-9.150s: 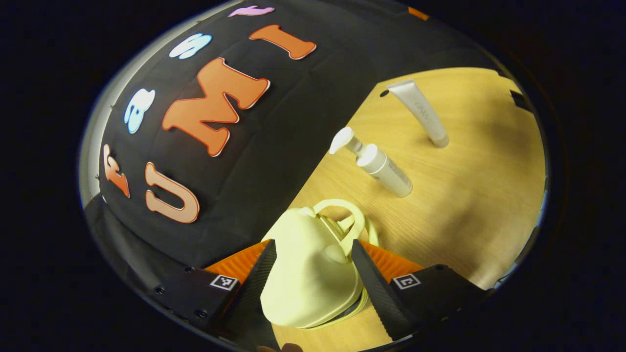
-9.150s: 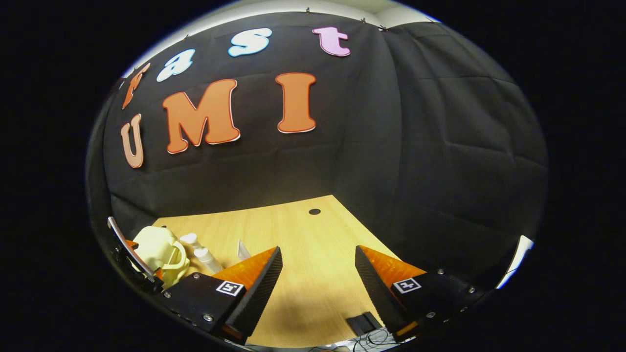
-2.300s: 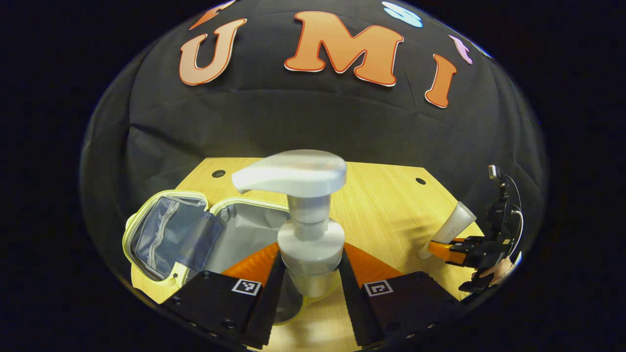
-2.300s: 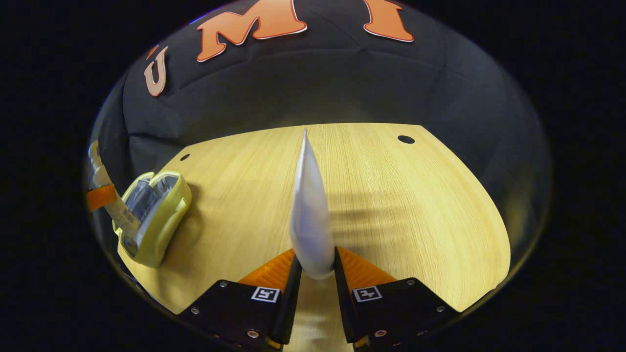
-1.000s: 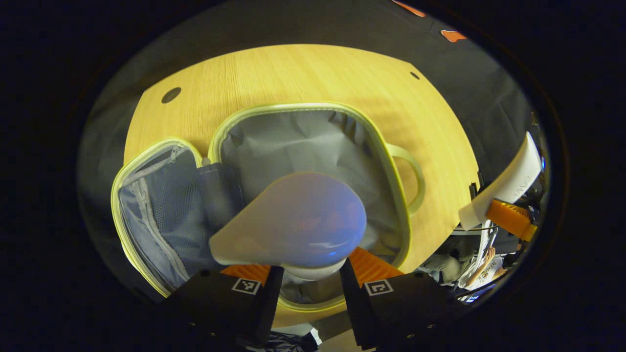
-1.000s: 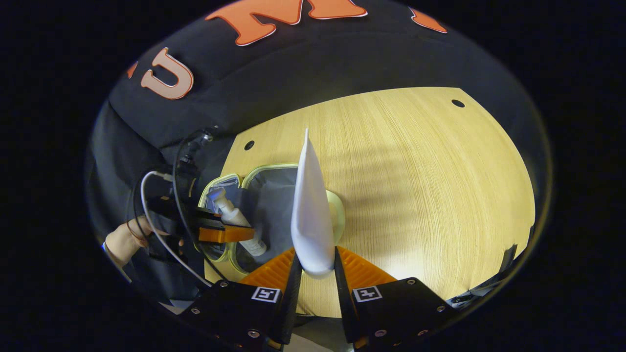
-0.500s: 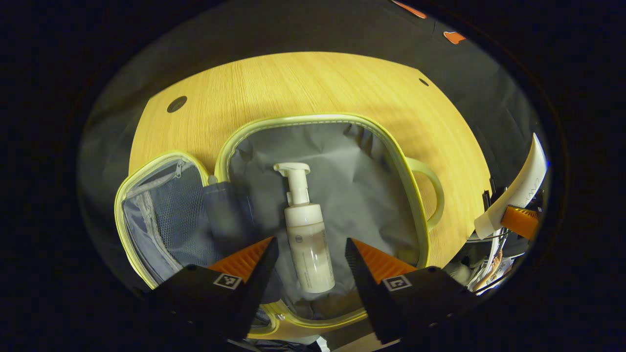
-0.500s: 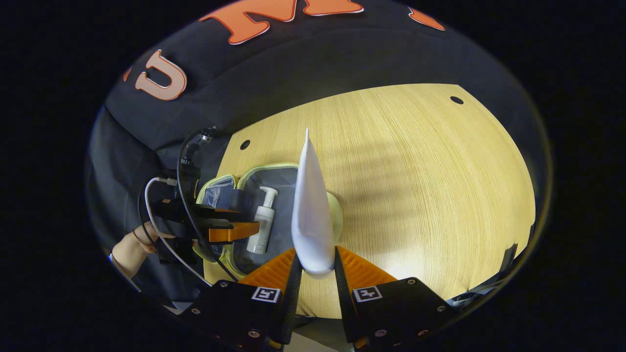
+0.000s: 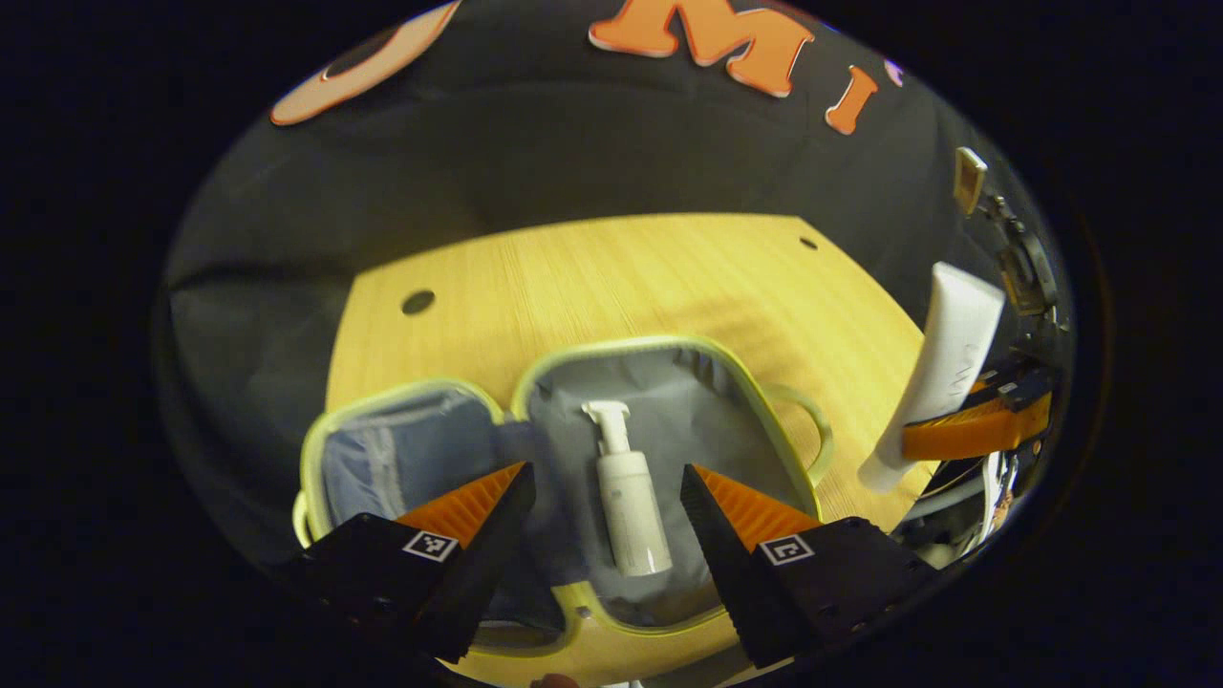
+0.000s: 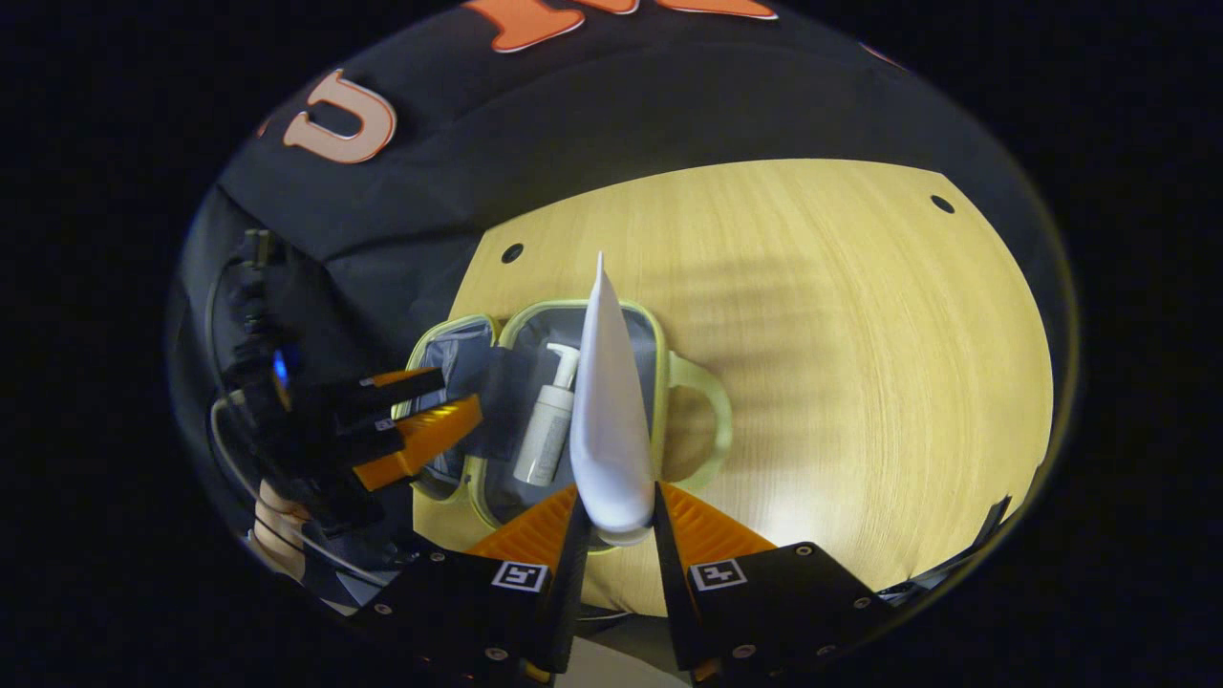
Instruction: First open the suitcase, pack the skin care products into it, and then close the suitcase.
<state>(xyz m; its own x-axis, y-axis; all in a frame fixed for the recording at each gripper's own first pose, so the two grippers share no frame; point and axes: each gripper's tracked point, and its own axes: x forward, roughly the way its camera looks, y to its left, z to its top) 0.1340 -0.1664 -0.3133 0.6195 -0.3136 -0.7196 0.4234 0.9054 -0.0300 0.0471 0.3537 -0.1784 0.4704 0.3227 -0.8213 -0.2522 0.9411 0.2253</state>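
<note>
A: Left gripper view. Small pale-yellow suitcase (image 9: 669, 612) lies open on the light wooden table (image 9: 621, 277), both halves flat, grey fabric lining up. Curved carry handle (image 9: 812, 430) sticks out on the side toward the right gripper.

B: Contents?

A: One white pump bottle (image 9: 626, 497) lying on its side in the handle-side half, pump head toward the far wall. Other half has a mesh zip pocket, nothing in it that I can make out.

B: Left gripper (image 9: 602, 516)?

A: Fingers spread wide, nothing between them. It hangs above the near edge of the case; the bottle shows through the gap, lower down in the lining, not touched.

B: Right gripper view now. Right gripper (image 10: 616, 526) is clamped on the cap end of a white squeeze tube (image 10: 607, 420); both fingers press its sides. The tube stands up along the fingers, its flat crimped end pointing away.

A: Where is it relative to the case?

B: Held in the air above the open suitcase (image 10: 659, 382), over the handle-side half, with the pump bottle (image 10: 547, 425) lying just beside it in the frame. It is not in the case.

A: From my side the same tube (image 9: 941, 373) shows at far right, gripped near its lower end, beyond the handle.

B: I also see the left gripper (image 10: 401, 420) at the case's other side, open, with a hand (image 10: 277, 526) behind it.
</note>
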